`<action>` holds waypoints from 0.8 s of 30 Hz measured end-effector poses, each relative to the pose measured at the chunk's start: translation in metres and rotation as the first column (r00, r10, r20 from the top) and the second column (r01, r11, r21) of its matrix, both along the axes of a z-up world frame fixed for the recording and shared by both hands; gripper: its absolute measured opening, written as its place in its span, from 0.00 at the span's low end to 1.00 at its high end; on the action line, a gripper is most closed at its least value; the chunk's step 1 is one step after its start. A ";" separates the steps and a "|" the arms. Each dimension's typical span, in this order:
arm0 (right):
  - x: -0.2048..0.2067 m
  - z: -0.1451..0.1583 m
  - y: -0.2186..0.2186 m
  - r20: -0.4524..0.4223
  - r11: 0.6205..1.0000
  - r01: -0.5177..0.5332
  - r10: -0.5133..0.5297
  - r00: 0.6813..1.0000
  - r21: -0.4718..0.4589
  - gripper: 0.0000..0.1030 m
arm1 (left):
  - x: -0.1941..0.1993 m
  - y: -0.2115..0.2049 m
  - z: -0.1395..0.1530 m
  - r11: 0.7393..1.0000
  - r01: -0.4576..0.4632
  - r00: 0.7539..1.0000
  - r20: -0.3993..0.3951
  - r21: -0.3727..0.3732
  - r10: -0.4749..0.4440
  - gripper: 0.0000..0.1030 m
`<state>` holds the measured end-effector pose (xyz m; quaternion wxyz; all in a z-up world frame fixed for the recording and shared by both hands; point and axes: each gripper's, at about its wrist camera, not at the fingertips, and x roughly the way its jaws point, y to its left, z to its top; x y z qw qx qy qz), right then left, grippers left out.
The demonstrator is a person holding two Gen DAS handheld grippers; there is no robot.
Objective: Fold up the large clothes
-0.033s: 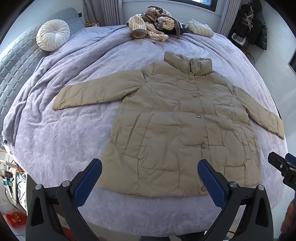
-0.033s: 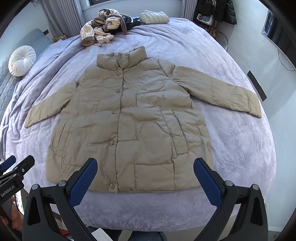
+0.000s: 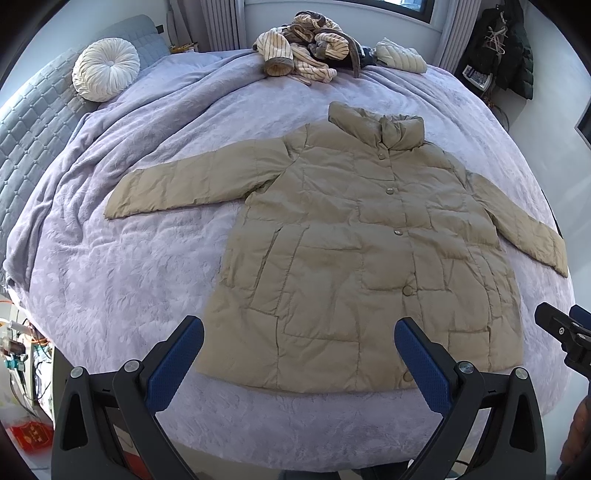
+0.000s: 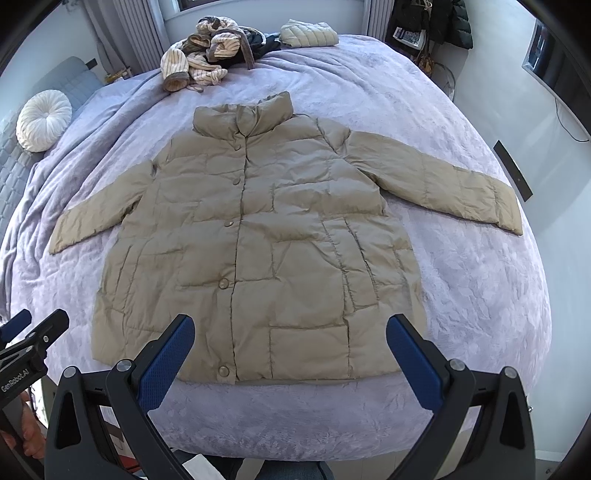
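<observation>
A khaki puffer jacket (image 3: 351, 258) (image 4: 258, 240) lies flat and buttoned on a lavender bed cover (image 3: 129, 277) (image 4: 480, 295). Its collar points away from me and both sleeves are spread outward. My left gripper (image 3: 298, 328) hovers open above the hem's left half, holding nothing. My right gripper (image 4: 290, 321) hovers open above the hem's right half, also holding nothing. Each gripper shows at the edge of the other's view: the right gripper (image 3: 565, 332) and the left gripper (image 4: 33, 332).
A pile of striped clothes (image 3: 306, 55) (image 4: 203, 55) and a folded pale puffer (image 3: 399, 59) (image 4: 308, 35) lie at the bed's far edge. A round white cushion (image 3: 106, 74) rests far left. Dark coats (image 3: 513, 55) hang at the far right. Floor clutter (image 3: 22, 362) sits beside the bed.
</observation>
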<state>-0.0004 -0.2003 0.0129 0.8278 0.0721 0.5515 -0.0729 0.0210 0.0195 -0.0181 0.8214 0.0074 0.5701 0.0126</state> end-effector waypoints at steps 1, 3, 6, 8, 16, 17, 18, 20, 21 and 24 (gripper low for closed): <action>0.001 -0.001 0.002 -0.004 1.000 -0.001 0.001 1.000 0.000 1.00 | 0.001 0.001 0.000 1.000 0.000 1.000 -0.003 0.006 0.000 1.00; 0.005 -0.003 0.005 -0.013 1.000 -0.005 0.005 1.000 0.002 1.00 | 0.006 0.007 0.001 0.998 -0.003 0.999 -0.036 0.069 0.005 1.00; 0.014 -0.006 0.012 -0.028 1.000 -0.012 0.013 1.000 0.017 1.00 | 0.013 0.019 -0.002 1.000 -0.013 1.000 -0.003 0.028 0.013 1.00; 0.021 -0.010 0.019 -0.032 0.999 -0.026 0.027 0.999 0.036 1.00 | 0.019 0.028 -0.008 0.999 -0.017 1.000 0.000 -0.030 0.017 1.00; 0.064 -0.029 0.059 -0.069 0.992 -0.077 0.085 0.994 0.102 1.00 | 0.056 0.095 -0.045 0.982 -0.136 0.991 -0.006 -0.132 0.137 1.00; 0.070 -0.034 0.065 -0.076 0.989 -0.087 0.096 0.992 0.117 1.00 | 0.062 0.106 -0.050 0.977 -0.153 0.988 -0.012 -0.150 0.153 1.00; 0.077 -0.038 0.070 -0.085 0.986 -0.099 0.111 0.990 0.134 1.00 | 0.067 0.119 -0.054 0.973 -0.169 0.985 -0.004 -0.160 0.170 1.00; 0.092 -0.049 0.084 -0.103 0.979 -0.126 0.144 0.984 0.161 1.00 | 0.079 0.144 -0.063 0.961 -0.210 0.977 0.001 -0.183 0.214 1.00; 0.098 -0.054 0.090 -0.099 0.974 -0.141 0.160 0.982 0.176 1.00 | 0.087 0.157 -0.069 0.952 -0.237 0.970 0.002 -0.196 0.242 1.00; 0.119 -0.070 0.109 -0.119 0.968 -0.180 0.202 0.972 0.176 1.00 | 0.109 0.197 -0.090 0.912 -0.320 0.944 0.000 -0.257 0.331 1.00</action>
